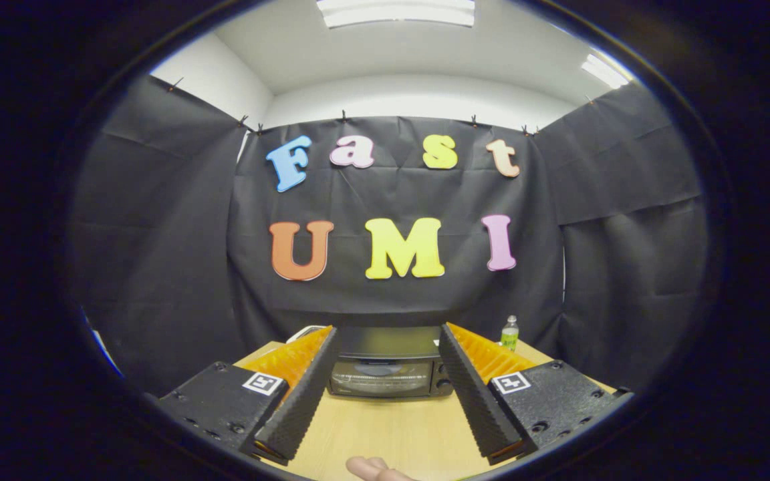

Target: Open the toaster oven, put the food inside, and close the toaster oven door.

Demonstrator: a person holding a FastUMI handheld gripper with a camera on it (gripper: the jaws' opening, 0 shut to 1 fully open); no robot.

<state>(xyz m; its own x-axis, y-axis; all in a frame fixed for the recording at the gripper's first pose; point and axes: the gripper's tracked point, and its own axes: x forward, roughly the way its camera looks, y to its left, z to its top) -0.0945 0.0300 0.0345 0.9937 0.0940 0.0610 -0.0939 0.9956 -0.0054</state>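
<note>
One hand-held gripper [388, 344] holds its two ridged black fingers [305, 394] spread wide apart with nothing between them. One black toaster oven [385, 364] sits on the light wooden table [385, 427], beyond the fingertips and framed in the gap between them; its glass door is shut. One small bottle with a green label [509, 333] stands upright on the table to the right of the oven. One fingertip of a person [368, 467] shows at the near table edge.
</note>
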